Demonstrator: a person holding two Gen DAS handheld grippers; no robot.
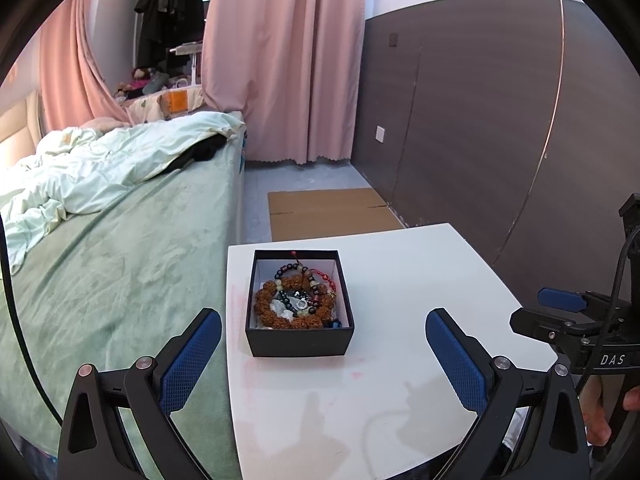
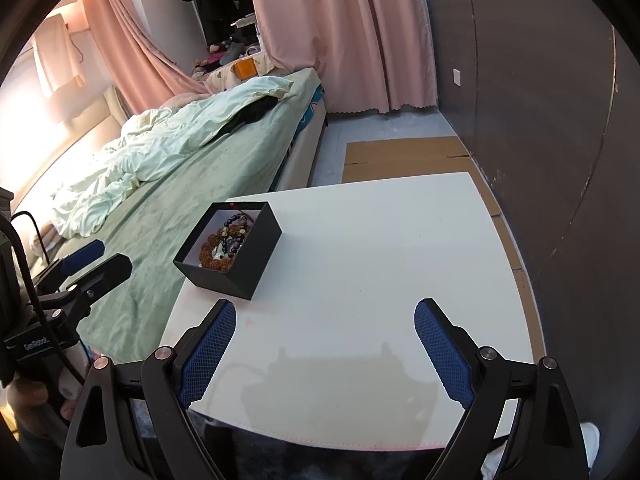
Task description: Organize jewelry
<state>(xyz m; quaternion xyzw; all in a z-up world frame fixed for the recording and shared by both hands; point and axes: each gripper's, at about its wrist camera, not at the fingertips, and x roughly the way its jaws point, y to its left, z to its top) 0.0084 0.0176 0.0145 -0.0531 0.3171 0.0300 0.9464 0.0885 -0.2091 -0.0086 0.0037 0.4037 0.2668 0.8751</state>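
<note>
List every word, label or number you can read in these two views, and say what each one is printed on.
"DAS": white letters on the black body of the right gripper, seen in the left wrist view; more may be cut off.
"GenRobot": white letters on the black body of the left gripper, seen in the right wrist view; its end is partly hidden.
The orange package on the bed shows no print I can read.
The black box shows none.
</note>
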